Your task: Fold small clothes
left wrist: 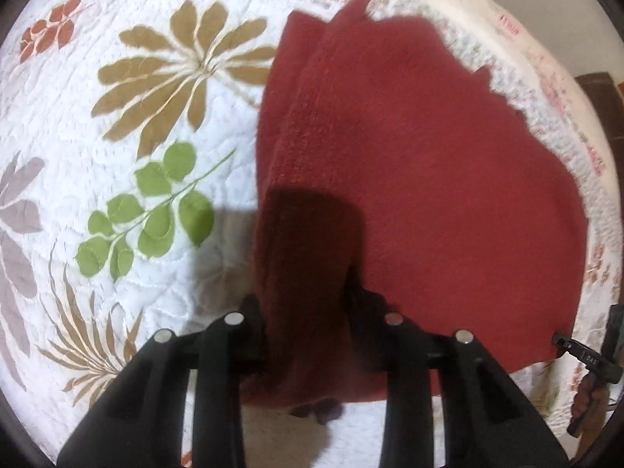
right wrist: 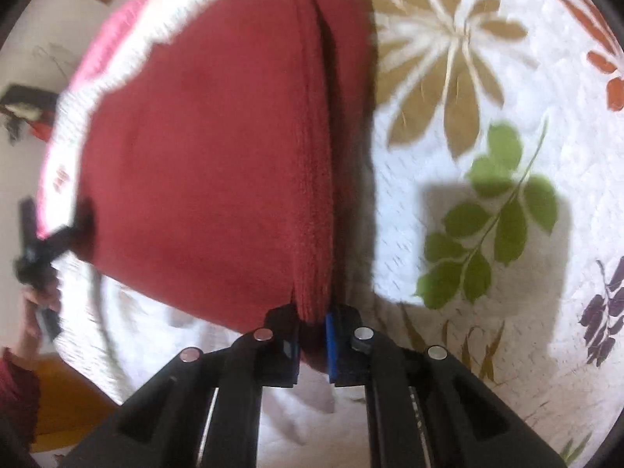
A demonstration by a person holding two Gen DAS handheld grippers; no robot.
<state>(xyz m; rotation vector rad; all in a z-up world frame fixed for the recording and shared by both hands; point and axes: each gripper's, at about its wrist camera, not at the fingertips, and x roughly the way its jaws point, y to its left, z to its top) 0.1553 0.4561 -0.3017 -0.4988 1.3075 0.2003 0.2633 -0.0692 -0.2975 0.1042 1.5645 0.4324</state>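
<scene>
A dark red knitted cloth (left wrist: 409, 148) hangs folded in layers above the floral quilt (left wrist: 78, 117), stretched between both grippers. In the left wrist view my left gripper (left wrist: 308, 308) is shut on a thick bunch of its near edge. My right gripper (left wrist: 565, 341) pinches the cloth's corner at the far right. In the right wrist view my right gripper (right wrist: 314, 331) is shut on the stacked edge of the red cloth (right wrist: 202, 156), blue pads showing. The left gripper (right wrist: 74, 226) grips the opposite corner at the left, with a hand (right wrist: 35, 304) behind it.
The white quilt (right wrist: 487, 234) with brown, green and purple leaf prints covers the bed under the cloth. The bed's edge runs along the far side (left wrist: 546, 78). Dark objects (right wrist: 23, 105) lie on the floor beyond it.
</scene>
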